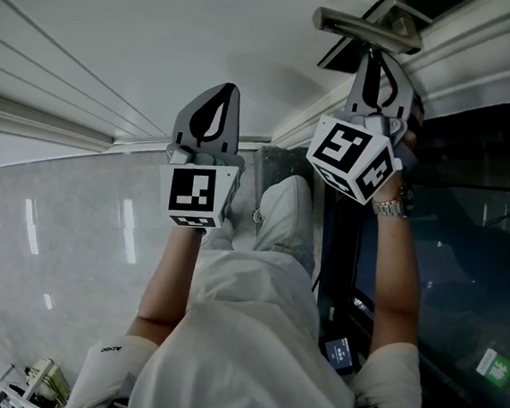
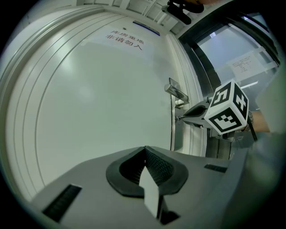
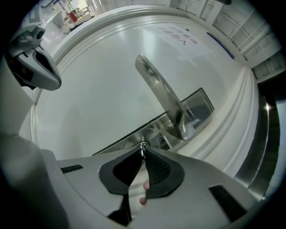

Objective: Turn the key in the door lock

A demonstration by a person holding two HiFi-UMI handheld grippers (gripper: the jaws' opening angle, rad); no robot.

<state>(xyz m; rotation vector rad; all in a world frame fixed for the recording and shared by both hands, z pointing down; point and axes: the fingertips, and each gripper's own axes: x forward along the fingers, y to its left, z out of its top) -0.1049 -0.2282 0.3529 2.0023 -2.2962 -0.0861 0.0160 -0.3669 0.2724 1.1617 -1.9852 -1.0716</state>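
Note:
A white door (image 1: 118, 42) carries a metal lever handle (image 1: 366, 28) on a steel lock plate (image 3: 199, 105). In the right gripper view, my right gripper (image 3: 143, 151) points straight at the plate below the handle (image 3: 161, 91). It is shut on the small metal key (image 3: 143, 146), which sits in the lock. The left gripper view shows the same grip from the side, with the right gripper (image 2: 182, 118) level against the door edge under the handle (image 2: 177, 91). My left gripper (image 2: 145, 152) is shut with nothing in it and hangs off the door panel to the left (image 1: 222, 97).
A dark glass panel (image 1: 466, 246) stands to the right of the door frame (image 1: 466, 62). A printed sign (image 2: 125, 38) is fixed high on the door. The polished stone floor (image 1: 45, 241) lies below, with the person's legs between the two arms.

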